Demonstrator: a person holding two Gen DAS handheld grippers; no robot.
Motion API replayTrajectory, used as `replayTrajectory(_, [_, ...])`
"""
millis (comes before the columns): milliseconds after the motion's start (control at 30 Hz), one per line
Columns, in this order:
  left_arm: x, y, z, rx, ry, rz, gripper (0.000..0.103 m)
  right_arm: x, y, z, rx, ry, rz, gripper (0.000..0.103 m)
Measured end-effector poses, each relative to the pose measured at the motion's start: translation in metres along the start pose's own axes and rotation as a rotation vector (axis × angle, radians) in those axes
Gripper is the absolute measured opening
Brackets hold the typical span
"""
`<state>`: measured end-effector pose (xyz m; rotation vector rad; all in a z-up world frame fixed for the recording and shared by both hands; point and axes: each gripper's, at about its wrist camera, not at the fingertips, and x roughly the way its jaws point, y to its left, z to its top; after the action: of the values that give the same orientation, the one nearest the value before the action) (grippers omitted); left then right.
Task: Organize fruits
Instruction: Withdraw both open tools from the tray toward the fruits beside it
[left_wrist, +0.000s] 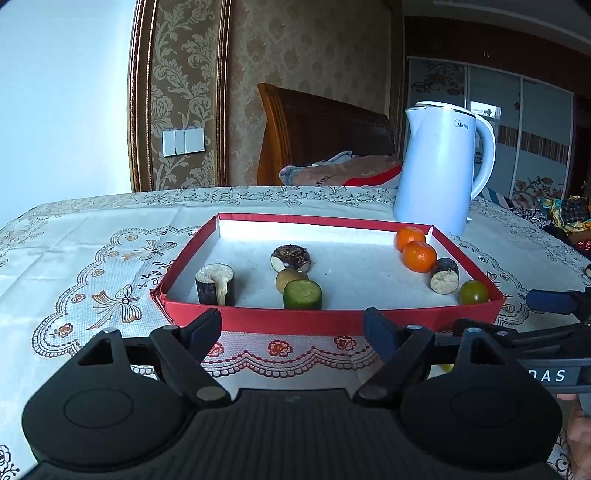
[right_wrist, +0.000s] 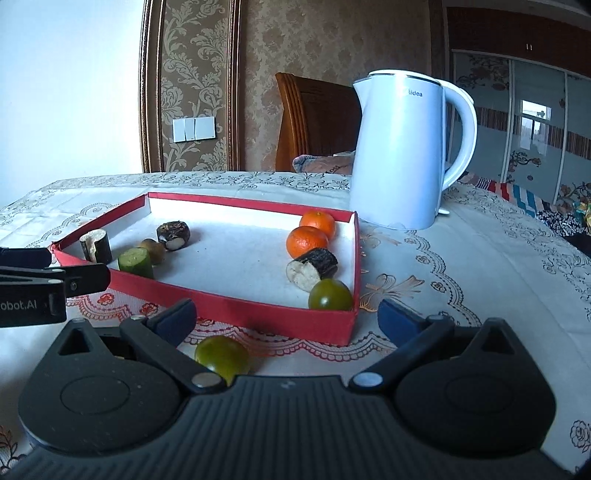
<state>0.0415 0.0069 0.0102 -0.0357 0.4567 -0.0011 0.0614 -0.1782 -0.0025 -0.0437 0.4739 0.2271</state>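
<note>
— Red cardboard, that's the tray (left_wrist: 325, 320), white inside, sitting on the lace-print tablecloth (left_wrist: 85, 266) in front of the white Midea kettle (left_wrist: 439, 166). What's inside it?

— Against the tray's right wall, from the kettle toward the near rim: two tangerines (left_wrist: 415, 248) touching each other, a dark sugarcane piece on its side (left_wrist: 444, 276), then a green tomato (left_wrist: 473, 292) in the near right corner.

— And the tray's other side?

— Near the left corner an upright dark sugarcane piece (left_wrist: 215, 284). About mid-tray, a brown-black water chestnut (left_wrist: 290, 257), a small tan round fruit (left_wrist: 290, 279) just in front of it, and a green cut stalk piece (left_wrist: 303, 294) by the near rim.

— Anything outside the tray?

— A second green tomato (right_wrist: 221, 357) lies on the cloth just short of the tray's near rim.

— The claws?

— The left gripper (left_wrist: 293, 325) hovers before the tray's near rim, fingers spread wide, holding nothing. The right gripper (right_wrist: 286, 317) is spread wide too and empty; the loose tomato sits between its fingers, close to the left one, though I cannot tell whether they touch.
</note>
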Motion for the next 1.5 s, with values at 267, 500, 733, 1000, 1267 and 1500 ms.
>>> replayTrajectory(267, [0.0,-0.004,-0.003,0.007,0.046,-0.071,0.084,-0.01,-0.043,-0.012,0.243,0.006,0.03,0.103])
replayTrajectory(500, [0.003,-0.024,-0.01,0.065,0.101,-0.147,0.084,-0.004,-0.046,-0.014,0.265,0.037,0.027,0.103])
replayTrajectory(733, [0.016,-0.032,-0.014,0.111,0.17,-0.1,0.088,-0.004,-0.047,-0.013,0.278,0.043,0.024,0.103])
replayTrajectory(1000, [0.024,-0.008,-0.013,0.04,0.217,0.013,0.091,-0.005,-0.042,-0.013,0.247,0.04,0.03,0.103])
replayTrajectory(1267, [0.023,0.005,-0.01,0.015,0.19,0.087,0.091,-0.006,-0.025,-0.011,0.141,0.047,0.103,0.103])
replayTrajectory(1500, [0.031,0.005,-0.011,0.019,0.236,0.086,0.092,-0.004,-0.004,-0.009,0.026,0.073,0.107,0.103])
